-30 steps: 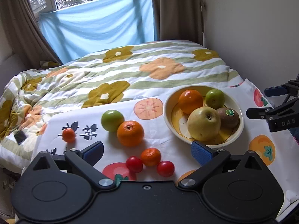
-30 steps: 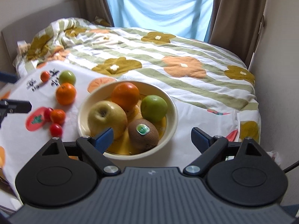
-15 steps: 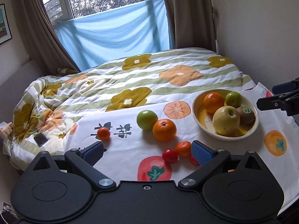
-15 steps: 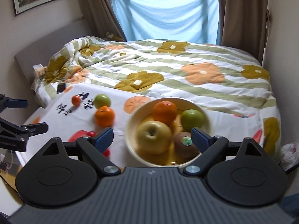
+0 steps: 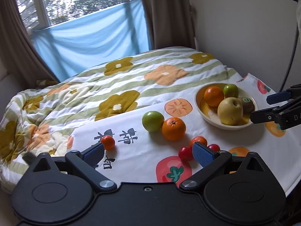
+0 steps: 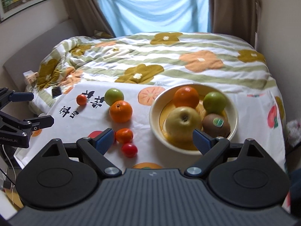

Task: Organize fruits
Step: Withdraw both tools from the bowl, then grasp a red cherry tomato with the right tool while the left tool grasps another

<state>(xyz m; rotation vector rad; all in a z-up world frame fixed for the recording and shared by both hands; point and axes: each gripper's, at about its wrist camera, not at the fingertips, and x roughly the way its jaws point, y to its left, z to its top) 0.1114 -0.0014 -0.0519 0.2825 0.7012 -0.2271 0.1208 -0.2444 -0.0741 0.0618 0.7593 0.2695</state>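
Note:
A cream bowl (image 6: 156,120) (image 5: 197,104) holds an orange (image 6: 186,97), a green apple (image 6: 214,100), a yellow apple (image 6: 182,122) and a kiwi (image 6: 216,125). On the fruit-print cloth (image 5: 139,158) lie a green apple (image 5: 152,121), an orange (image 5: 173,128), a small tangerine (image 5: 108,142), another tangerine (image 6: 124,135) and red tomatoes (image 5: 184,153) (image 6: 129,150). My left gripper (image 5: 148,152) is open and empty above the cloth's near edge. My right gripper (image 6: 152,141) is open and empty, in front of the bowl.
The cloth lies on a bed with a flowered, striped quilt (image 5: 120,79). A wall (image 5: 244,28) runs along the right. A dark phone (image 6: 56,92) lies on the quilt at the left. Curtains and a blue sheet (image 6: 156,7) hang behind.
Both grippers have pulled back and risen from the fruit, so bowl and loose fruit look smaller and farther. The left view has swung left. Both stay open; no fruit moved.

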